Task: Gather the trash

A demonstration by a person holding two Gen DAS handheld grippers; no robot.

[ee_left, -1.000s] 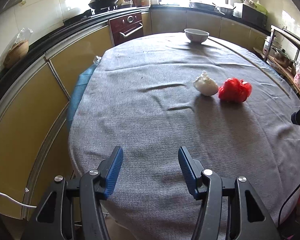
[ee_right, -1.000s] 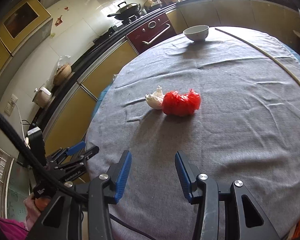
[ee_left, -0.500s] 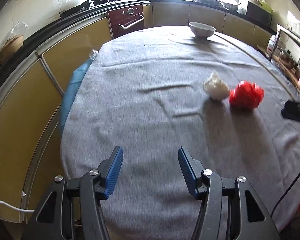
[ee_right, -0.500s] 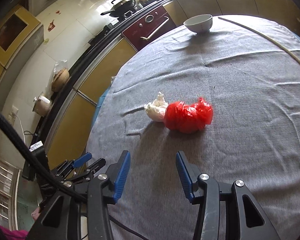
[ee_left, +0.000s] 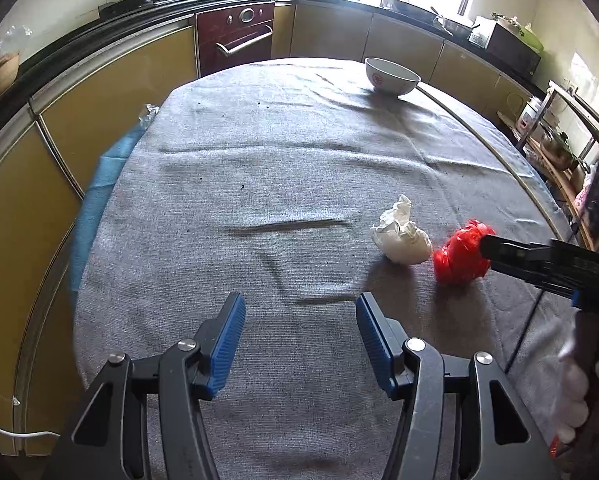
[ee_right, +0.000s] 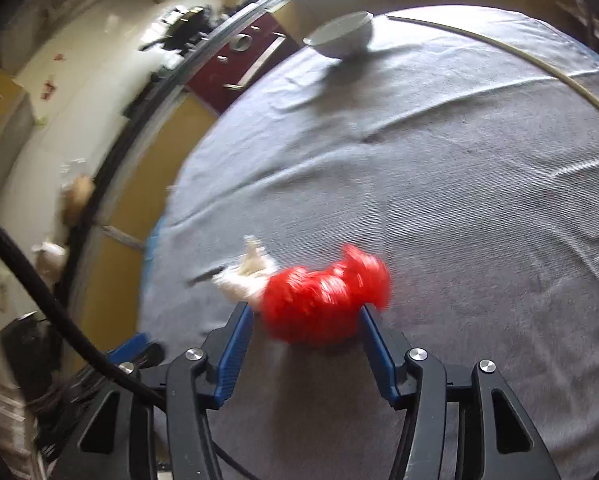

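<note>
— What trash lies on the counter [ee_left: 259, 200]?

— Two pieces, near its right side. A crumpled white paper wad [ee_left: 401, 236], bunched into a lump with a twisted tip sticking up, and a scrunched red plastic bag [ee_left: 457, 258], glossy and wrinkled.

— How do they sit?

— Side by side on the grey cloth, the white one on the left; whether they touch is unclear. In the right wrist view the red bag [ee_right: 323, 300] is blurred and partly covers the paper wad [ee_right: 245, 278].

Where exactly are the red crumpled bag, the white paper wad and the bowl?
red crumpled bag [ee_left: 459, 260]: left wrist view, middle of the bundle.
white paper wad [ee_left: 401, 238]: left wrist view, centre of the crumple.
bowl [ee_left: 391, 80]: left wrist view, its outer wall.
</note>
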